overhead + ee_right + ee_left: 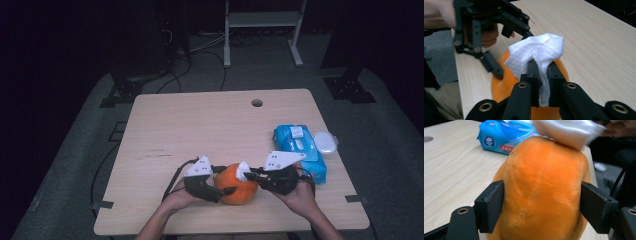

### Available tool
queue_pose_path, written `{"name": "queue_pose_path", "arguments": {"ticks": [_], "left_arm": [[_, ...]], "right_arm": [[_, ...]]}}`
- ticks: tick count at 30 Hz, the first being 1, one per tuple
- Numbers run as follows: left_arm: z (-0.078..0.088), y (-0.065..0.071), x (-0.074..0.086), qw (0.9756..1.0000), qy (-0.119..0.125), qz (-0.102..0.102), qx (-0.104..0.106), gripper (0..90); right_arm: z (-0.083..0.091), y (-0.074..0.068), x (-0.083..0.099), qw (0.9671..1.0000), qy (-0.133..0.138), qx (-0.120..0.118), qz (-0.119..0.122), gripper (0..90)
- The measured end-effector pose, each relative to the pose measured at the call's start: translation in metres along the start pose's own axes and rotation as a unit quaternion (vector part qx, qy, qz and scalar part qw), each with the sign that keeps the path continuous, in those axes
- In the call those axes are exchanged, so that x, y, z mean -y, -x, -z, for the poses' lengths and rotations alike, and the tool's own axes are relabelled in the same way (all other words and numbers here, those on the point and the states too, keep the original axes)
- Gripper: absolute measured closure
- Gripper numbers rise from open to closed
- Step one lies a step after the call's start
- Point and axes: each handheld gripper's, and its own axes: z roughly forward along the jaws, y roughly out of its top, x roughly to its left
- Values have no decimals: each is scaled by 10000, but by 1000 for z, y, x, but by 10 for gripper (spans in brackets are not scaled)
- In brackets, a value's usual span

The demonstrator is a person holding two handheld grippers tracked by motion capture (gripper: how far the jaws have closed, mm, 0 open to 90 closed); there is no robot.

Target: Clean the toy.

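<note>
Up close, the left hand-held gripper clamps the orange fruit; the right hand-held gripper pinches a white wipe.

Your widest free room is the table's far half and its whole left side: bare wood from the far edge down to the grippers, broken only by a small hole near the far edge. Toward the right edge the blue wipes pack blocks your way, with a white lid just beside it. At the near edge, the orange plush fruit sits between both grippers, leaving no passage there.
</note>
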Motion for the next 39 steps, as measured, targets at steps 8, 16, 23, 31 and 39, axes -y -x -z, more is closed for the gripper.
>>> {"name": "queue_pose_path", "arguments": {"ticks": [8,16,23,31,39], "left_arm": [[0,-6,0,9994,73,346,-33,250],[1,-4,0,10000,25,87,-5,246],[-2,-2,0,9999,-13,120,-9,235],[-11,22,-7,9980,-278,-556,-127,244],[-11,15,-5,9996,-62,-288,-17,217]], "right_arm": [[-4,-11,-2,9997,-129,-124,176,821],[0,7,3,9998,-69,195,-9,821],[3,14,11,9996,-110,214,-172,821],[-9,-19,-9,9992,-167,50,349,822],[3,3,1,9996,-162,237,79,822]]}}
